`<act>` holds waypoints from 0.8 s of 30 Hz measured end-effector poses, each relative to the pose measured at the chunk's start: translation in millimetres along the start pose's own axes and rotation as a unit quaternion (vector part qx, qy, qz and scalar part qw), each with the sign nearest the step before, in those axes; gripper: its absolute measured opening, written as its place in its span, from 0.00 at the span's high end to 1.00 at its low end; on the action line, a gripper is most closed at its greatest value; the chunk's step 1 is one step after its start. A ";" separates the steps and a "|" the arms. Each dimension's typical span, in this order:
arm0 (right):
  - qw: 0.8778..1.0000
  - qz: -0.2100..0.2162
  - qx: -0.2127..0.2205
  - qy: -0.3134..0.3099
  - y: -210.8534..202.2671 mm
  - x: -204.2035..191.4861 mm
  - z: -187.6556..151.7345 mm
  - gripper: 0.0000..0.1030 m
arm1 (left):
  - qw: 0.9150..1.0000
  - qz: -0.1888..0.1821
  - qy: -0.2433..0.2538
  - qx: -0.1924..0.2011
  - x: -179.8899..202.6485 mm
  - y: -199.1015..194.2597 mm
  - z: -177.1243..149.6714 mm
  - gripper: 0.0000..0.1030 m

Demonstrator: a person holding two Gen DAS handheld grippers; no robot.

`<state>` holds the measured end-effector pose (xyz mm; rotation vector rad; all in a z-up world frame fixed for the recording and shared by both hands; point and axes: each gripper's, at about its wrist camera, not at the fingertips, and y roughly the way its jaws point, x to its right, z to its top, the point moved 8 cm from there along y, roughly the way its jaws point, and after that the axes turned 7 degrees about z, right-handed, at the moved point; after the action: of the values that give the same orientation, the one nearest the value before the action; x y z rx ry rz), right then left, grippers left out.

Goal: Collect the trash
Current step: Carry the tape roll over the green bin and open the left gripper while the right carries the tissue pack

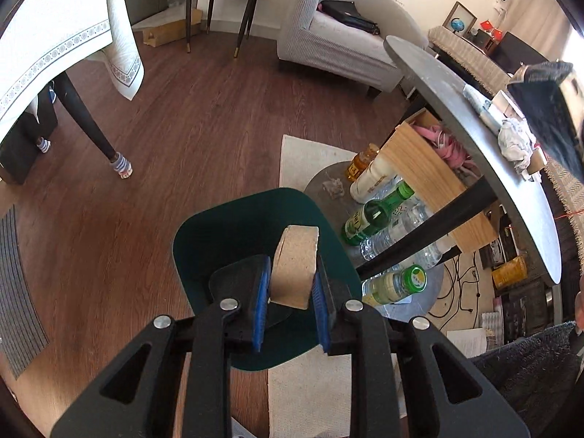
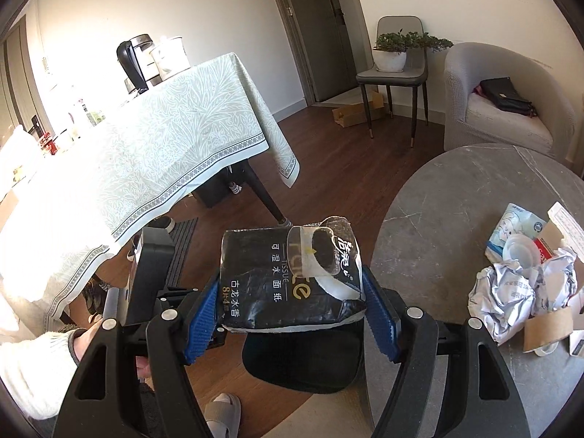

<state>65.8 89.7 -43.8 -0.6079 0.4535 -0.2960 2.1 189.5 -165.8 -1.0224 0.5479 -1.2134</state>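
Observation:
My left gripper [image 1: 292,294] is shut on a short brown cardboard roll [image 1: 296,262], which hangs over the open mouth of a dark green bin [image 1: 226,233] on the floor. In the right wrist view my right gripper [image 2: 292,310] is shut on a black tissue pack [image 2: 284,284], held in the air above the same bin [image 2: 303,361] beside the round grey table [image 2: 438,219]. That pack [image 1: 547,109] also shows at the upper right of the left wrist view. Crumpled paper [image 2: 518,292], another cardboard roll [image 2: 547,328] and a wipes pack [image 2: 511,233] lie on the table.
Several bottles [image 1: 379,215] and a wooden box [image 1: 430,179] sit under the round table. A dining table with a pale cloth [image 2: 146,153] stands to the left, an armchair [image 2: 503,109] and a chair with a plant [image 2: 394,69] behind. A person's slipper [image 2: 222,412] is near the bin.

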 end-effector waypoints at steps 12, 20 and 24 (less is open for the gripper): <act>0.999 0.007 -0.049 -0.011 42.7 -16.0 -7.0 0.30 | 0.998 0.011 -0.010 -0.060 -19.5 33.1 -33.2 0.76; 0.997 0.008 -0.072 -0.009 69.9 -21.7 -14.0 0.30 | 0.998 0.009 -0.016 -0.066 -27.2 38.9 -39.0 0.72; 0.997 0.007 -0.078 -0.011 79.8 -24.9 -17.2 0.30 | 0.999 0.011 -0.008 -0.043 -27.6 29.5 -36.0 0.58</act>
<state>46.6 153.8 -96.7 -0.7587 0.4623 -0.2411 -20.8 203.4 -212.9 -1.0963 0.6013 -1.1690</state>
